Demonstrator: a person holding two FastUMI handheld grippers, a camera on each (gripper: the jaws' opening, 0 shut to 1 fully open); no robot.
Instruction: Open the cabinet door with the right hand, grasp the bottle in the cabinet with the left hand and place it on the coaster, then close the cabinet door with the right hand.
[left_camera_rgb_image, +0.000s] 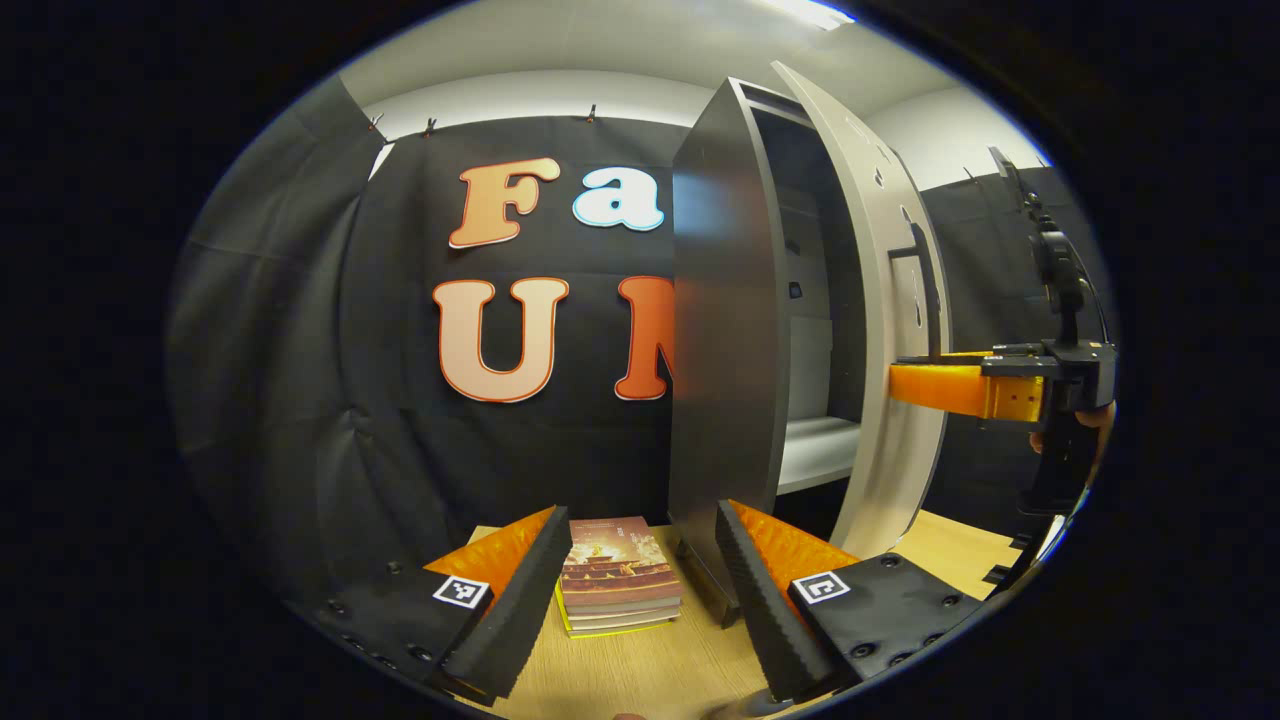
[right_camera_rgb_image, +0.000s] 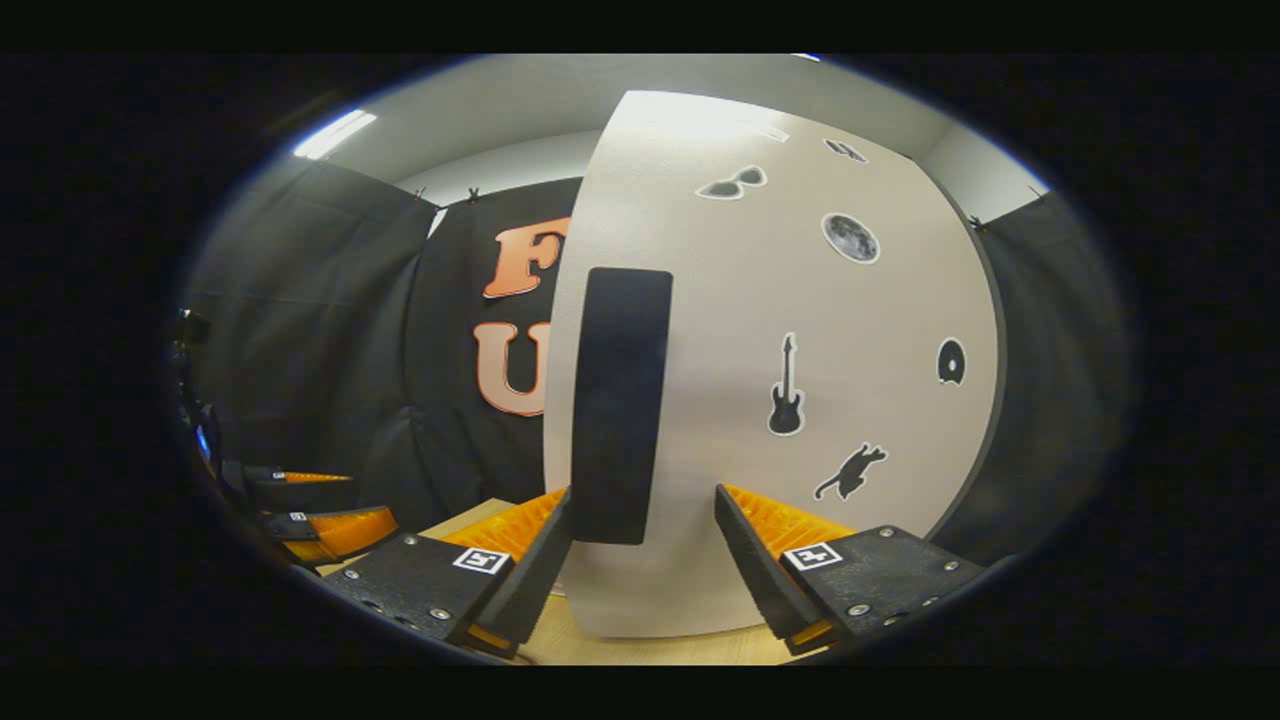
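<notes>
Right gripper view: right gripper (right_camera_rgb_image: 640, 545) agape at door (right_camera_rgb_image: 800, 400) handle (right_camera_rgb_image: 618, 405); door part-open. Left gripper (left_camera_rgb_image: 640, 590) spread, empty. Next, likely: reach inside for bottle.

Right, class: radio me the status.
Right gripper open, at door handle. Door partly open. Left gripper open, empty, over books. Bottle unseen.

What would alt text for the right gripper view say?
A pale cabinet door dotted with dark stickers, a guitar and a cat among them, stands close ahead. The right tongs are open, their fingers either side of the door's black handle. The left tongs show at far left.
</notes>
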